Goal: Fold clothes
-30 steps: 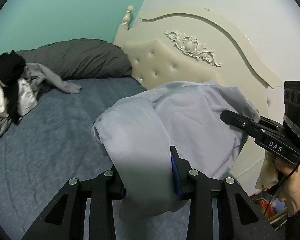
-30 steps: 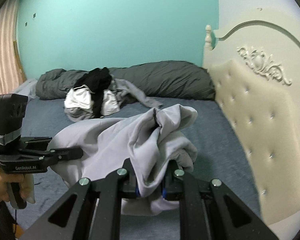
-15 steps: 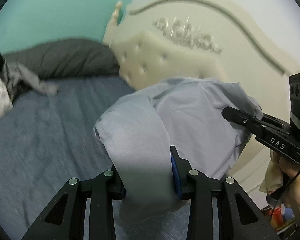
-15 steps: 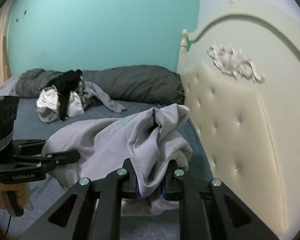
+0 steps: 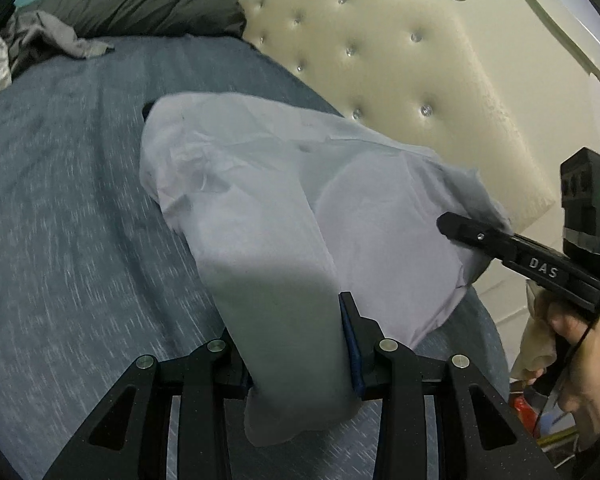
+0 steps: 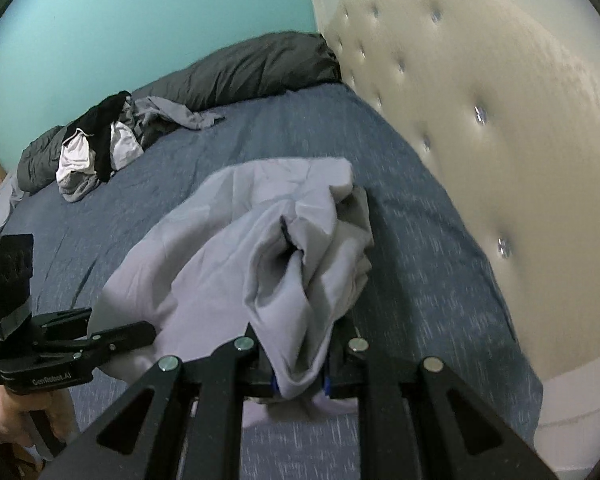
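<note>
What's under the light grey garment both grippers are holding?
The blue bedsheet shows all around the light grey garment. Whatever lies directly beneath the cloth is covered.

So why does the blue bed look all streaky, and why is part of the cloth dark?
Left wrist view: the blue bedsheet smears into streaks, which is motion blur, and the pale lilac garment turns shadowy grey near the left tongs. Right wrist view: the same streaks, a softly blurred tufted headboard, and the fisheye lens bends the edges and blackens the corners.
</note>
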